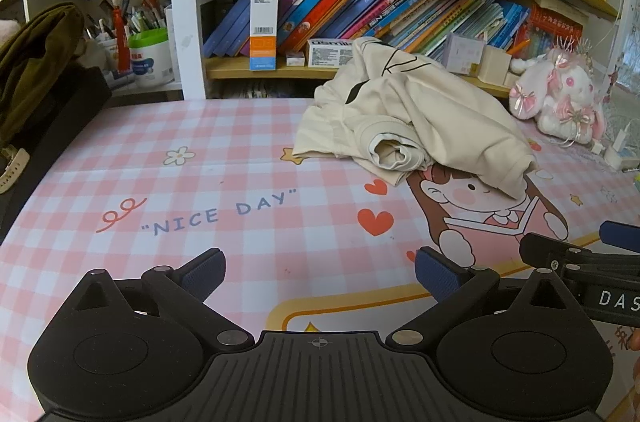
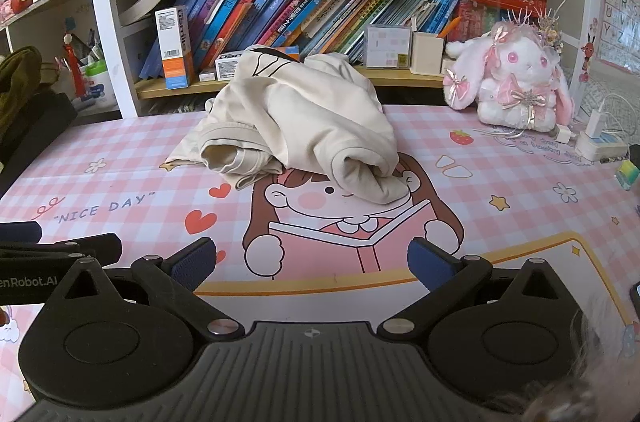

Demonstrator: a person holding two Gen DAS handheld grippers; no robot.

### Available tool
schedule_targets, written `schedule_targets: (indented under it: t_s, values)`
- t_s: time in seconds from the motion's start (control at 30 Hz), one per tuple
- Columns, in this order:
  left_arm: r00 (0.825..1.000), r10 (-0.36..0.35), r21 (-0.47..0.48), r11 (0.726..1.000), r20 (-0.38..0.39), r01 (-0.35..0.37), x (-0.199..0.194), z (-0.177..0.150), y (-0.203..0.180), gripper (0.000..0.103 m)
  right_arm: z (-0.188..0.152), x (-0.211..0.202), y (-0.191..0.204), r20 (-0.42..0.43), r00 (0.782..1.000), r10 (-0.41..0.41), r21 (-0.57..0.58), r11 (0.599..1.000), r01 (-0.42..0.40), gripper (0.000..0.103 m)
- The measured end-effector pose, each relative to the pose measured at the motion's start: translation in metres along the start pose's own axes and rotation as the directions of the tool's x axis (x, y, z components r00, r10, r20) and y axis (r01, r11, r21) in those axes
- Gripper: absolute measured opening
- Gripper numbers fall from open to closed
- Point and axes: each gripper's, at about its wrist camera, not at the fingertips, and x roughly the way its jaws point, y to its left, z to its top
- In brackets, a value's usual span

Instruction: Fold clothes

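Note:
A cream garment (image 1: 416, 114) lies crumpled in a heap on the pink checked table mat (image 1: 200, 150), at the back towards the right. In the right wrist view the garment (image 2: 304, 118) sits straight ahead at the far middle of the mat (image 2: 500, 242). My left gripper (image 1: 320, 272) is open and empty, low over the mat's near part, well short of the garment. My right gripper (image 2: 311, 264) is open and empty too, near the front edge. Each gripper's body shows at the edge of the other's view.
A bookshelf (image 2: 280, 6) full of books stands right behind the garment. A white and pink plush rabbit (image 2: 516, 82) sits at the back right, with a charger and cables (image 2: 596, 138) beside it. An olive bag (image 1: 32, 62) and a black box lie at the left.

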Motion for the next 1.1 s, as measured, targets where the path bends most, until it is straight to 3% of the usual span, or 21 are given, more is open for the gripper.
schedule_targets:
  t_s: [1.1]
  values:
    - [1.000,-0.008,-0.003,1.000,-0.015,0.008,0.0007,-0.0010,0.0073,0.102,0.0001,-0.0006,0.0086,-0.015,1.000,0.001,-0.009,1.000,-0.001,0.103]
